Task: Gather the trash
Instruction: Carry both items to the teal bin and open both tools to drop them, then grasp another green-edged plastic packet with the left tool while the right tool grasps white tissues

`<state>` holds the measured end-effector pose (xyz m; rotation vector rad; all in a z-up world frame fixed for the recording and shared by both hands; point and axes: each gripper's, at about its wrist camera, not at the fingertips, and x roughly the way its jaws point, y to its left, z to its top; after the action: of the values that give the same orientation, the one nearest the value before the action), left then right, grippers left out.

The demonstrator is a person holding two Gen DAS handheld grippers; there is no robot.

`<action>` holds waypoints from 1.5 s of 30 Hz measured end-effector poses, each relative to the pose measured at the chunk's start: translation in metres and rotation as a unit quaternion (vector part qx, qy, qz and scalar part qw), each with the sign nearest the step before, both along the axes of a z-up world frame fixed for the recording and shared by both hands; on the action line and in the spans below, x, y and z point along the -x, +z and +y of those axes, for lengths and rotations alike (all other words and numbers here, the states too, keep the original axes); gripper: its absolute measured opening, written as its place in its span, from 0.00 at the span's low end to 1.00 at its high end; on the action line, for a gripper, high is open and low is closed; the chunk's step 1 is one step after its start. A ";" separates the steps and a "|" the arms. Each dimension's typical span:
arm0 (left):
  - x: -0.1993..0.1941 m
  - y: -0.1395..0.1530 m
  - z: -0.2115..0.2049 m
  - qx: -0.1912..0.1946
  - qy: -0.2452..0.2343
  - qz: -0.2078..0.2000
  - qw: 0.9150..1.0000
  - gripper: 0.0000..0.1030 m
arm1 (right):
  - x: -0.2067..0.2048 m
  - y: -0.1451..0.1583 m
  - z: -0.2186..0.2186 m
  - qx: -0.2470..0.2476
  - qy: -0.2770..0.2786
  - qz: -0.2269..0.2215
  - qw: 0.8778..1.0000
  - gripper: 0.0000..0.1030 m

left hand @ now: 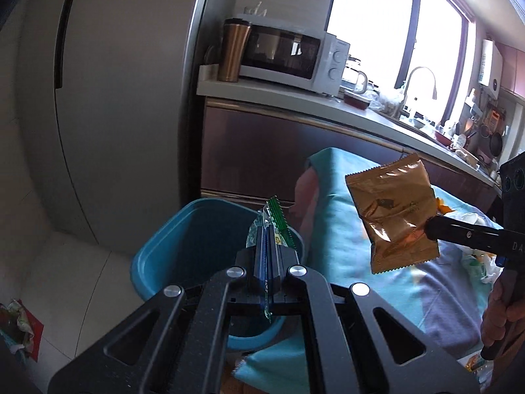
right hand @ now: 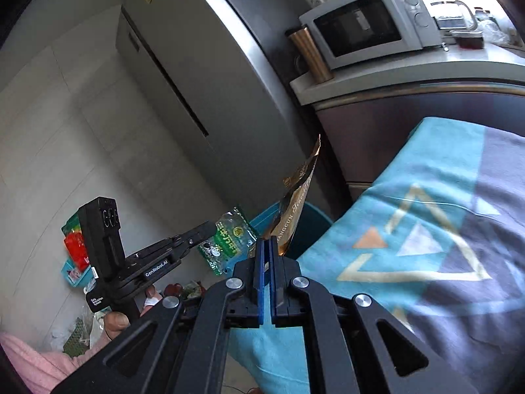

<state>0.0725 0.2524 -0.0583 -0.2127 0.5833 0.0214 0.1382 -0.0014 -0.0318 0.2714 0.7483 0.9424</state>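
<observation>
My left gripper [left hand: 269, 229] is shut on a green-and-clear wrapper [left hand: 269, 221], held over the blue trash bin [left hand: 164, 249] that stands on the floor. The right wrist view shows that same left gripper [right hand: 210, 228] with the green wrapper [right hand: 228, 239] hanging from its tip. My right gripper [right hand: 267, 241] is shut on a gold-brown snack packet [right hand: 295, 210] that stands up edge-on above the bin's rim [right hand: 262, 218]. Seen from the left wrist, the gold packet [left hand: 392, 213] hangs in the air beside the bin, pinched by the right gripper [left hand: 430, 228].
A table under a teal patterned cloth [right hand: 426, 229] sits right of the bin, with more litter on its far part [left hand: 475, 256]. Wrappers lie on the floor [left hand: 19, 328]. Behind stand a grey fridge [left hand: 115, 98], a counter with a microwave [left hand: 288, 55] and a sink.
</observation>
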 end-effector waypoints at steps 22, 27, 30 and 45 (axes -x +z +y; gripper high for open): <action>-0.068 -0.080 0.021 -0.002 0.029 0.096 0.995 0.19 | -0.035 -0.042 0.082 0.104 0.014 0.076 0.992 0.20; -0.054 -0.066 0.008 -0.007 0.023 0.068 0.997 0.28 | -0.004 -0.019 0.048 0.080 0.013 0.036 0.996 0.26; -0.042 -0.047 -0.011 -0.014 0.000 0.035 0.999 0.35 | 0.018 -0.003 0.016 0.068 0.007 0.002 0.998 0.33; -0.017 0.000 -0.189 0.025 -0.244 -0.015 0.969 0.49 | 0.107 0.027 -0.197 0.068 -0.218 -0.056 0.972 0.43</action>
<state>0.0894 0.0630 -0.0580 -0.1128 0.5936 -0.4728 0.0308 -0.1987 -0.0048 0.2480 0.6123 0.4829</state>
